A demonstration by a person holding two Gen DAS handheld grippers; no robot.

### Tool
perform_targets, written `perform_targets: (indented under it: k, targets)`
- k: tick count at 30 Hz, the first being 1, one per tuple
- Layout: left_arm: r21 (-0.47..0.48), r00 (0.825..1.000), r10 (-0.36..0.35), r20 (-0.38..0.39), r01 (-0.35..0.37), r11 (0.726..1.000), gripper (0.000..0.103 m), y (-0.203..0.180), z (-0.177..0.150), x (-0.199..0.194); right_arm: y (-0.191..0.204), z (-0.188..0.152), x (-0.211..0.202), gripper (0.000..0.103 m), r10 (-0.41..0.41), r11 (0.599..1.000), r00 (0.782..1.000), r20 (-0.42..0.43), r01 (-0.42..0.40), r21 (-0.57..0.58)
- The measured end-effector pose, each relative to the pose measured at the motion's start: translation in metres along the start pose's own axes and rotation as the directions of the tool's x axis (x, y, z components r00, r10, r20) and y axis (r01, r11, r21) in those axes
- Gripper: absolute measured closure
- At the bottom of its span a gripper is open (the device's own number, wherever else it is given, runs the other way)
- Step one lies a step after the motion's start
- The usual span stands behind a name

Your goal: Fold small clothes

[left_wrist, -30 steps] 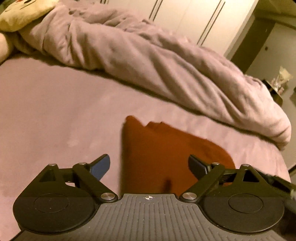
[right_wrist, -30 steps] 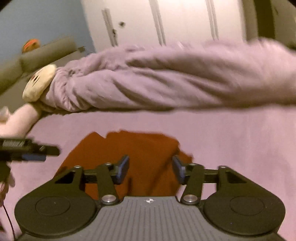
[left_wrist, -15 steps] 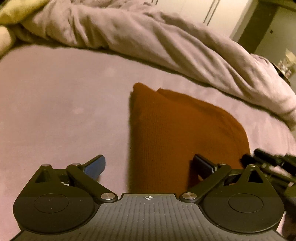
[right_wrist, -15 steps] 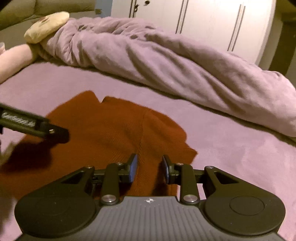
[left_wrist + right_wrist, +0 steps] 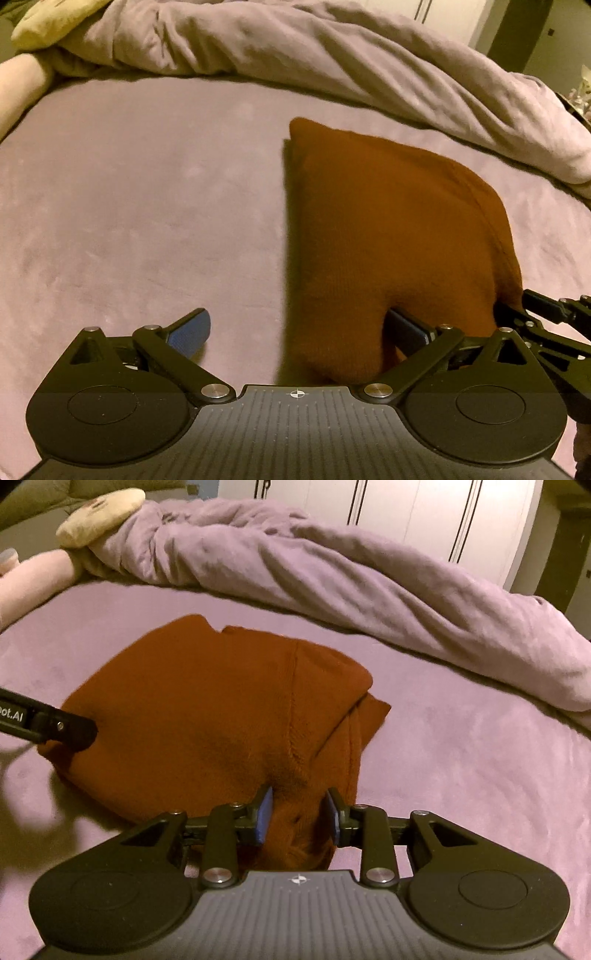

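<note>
Change since the earlier frames: both wrist views are now sitting lower and closer over the rust-brown knit garment [image 5: 388,236], which is filling more of each view than a second ago.
Left gripper [image 5: 295,328]: its jaws, having just been opening, are standing wide apart; the left pad is lying over bare bedsheet [image 5: 129,206], while the right finger is pressing into the garment's near edge. Nothing is being clamped.
Right gripper [image 5: 298,814]: its jaws narrowed over the past second and have just been easing slightly apart; a bunched fold of the garment's near edge is sitting between the pads. Pad contact on the cloth: cannot tell.
Garment position: lying folded on the purple bedsheet, near the grippers and apart from the rumpled lilac duvet [image 5: 332,576].
Garment axis: in the left wrist view the long axis is running from the near edge away toward the duvet, the straight folded edge on the left and the far left corner pointing at the duvet; the right side is curving round.
Background: a cream plush toy [image 5: 99,517] is lying at the duvet's far left end, with white wardrobe doors [image 5: 424,513] behind.
</note>
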State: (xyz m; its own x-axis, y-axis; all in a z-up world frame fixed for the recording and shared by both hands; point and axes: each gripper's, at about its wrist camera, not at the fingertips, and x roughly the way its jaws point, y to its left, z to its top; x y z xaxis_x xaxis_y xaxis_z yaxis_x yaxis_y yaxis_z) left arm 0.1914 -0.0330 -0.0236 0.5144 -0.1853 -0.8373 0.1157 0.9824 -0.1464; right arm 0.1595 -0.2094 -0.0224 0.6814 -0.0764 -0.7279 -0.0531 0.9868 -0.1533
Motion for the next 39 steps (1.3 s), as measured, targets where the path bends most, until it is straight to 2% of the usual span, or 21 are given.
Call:
perform_targets:
  k: [3,7,11,12,15,18,23,27,29,33,35,39]
  targets:
    - [0.022,1.0,0.017,-0.013,-0.017,1.0,0.0,-0.006,0.001,0.006,0.002,0.003,0.005,0.069,-0.009,1.0,1.0,-0.017,0.009,-0.007]
    - [0.04,0.998,0.025,-0.05,-0.023,0.999,0.0,-0.011,0.0,0.02,0.002,0.005,0.013,0.06,-0.012,1.0,0.999,-0.035,0.012,-0.01]
    - [-0.013,0.997,0.011,-0.074,-0.012,1.0,0.0,-0.008,-0.001,0.029,-0.012,0.006,0.019,0.049,0.021,0.998,0.998,-0.058,-0.018,0.054]
    - [-0.027,0.997,0.011,-0.076,-0.013,1.0,0.0,-0.007,-0.001,0.026,-0.014,0.006,0.019,0.046,0.025,0.997,0.998,-0.06,-0.021,0.072]
    - [-0.041,0.998,0.011,-0.062,-0.014,0.999,0.0,-0.007,-0.009,0.004,-0.02,0.002,0.007,0.045,0.027,0.992,0.999,-0.044,-0.021,0.126]
    - [-0.043,0.998,0.013,-0.054,-0.015,0.999,0.0,-0.007,-0.028,-0.018,-0.016,-0.006,-0.015,0.041,-0.005,0.991,0.999,-0.042,0.01,0.131]
    - [-0.086,0.996,0.027,-0.086,-0.034,0.996,0.0,-0.01,-0.061,-0.042,-0.004,-0.033,-0.042,0.032,0.027,0.984,0.991,-0.128,-0.004,0.176]
    - [-0.047,0.993,0.061,-0.104,-0.066,0.997,0.0,-0.015,-0.07,-0.049,0.005,-0.049,-0.057,0.017,0.073,0.973,0.983,-0.166,-0.033,0.23]
    - [-0.033,0.992,0.076,-0.097,-0.079,0.996,0.0,-0.017,-0.069,-0.052,0.007,-0.051,-0.062,0.005,0.094,0.965,0.978,-0.189,-0.044,0.257]
    - [-0.02,0.994,0.075,-0.082,-0.077,0.997,0.0,-0.021,-0.062,-0.061,0.008,-0.043,-0.069,0.004,0.151,0.95,0.96,-0.236,-0.075,0.303]
    - [-0.012,0.994,0.066,-0.084,-0.068,0.998,0.0,-0.023,-0.059,-0.064,0.008,-0.038,-0.072,0.004,0.15,0.948,0.956,-0.253,-0.066,0.312]
    - [0.027,0.994,0.066,-0.091,-0.064,0.998,0.0,-0.031,-0.056,-0.069,0.012,-0.03,-0.082,0.004,0.114,0.956,0.967,-0.229,-0.044,0.29]
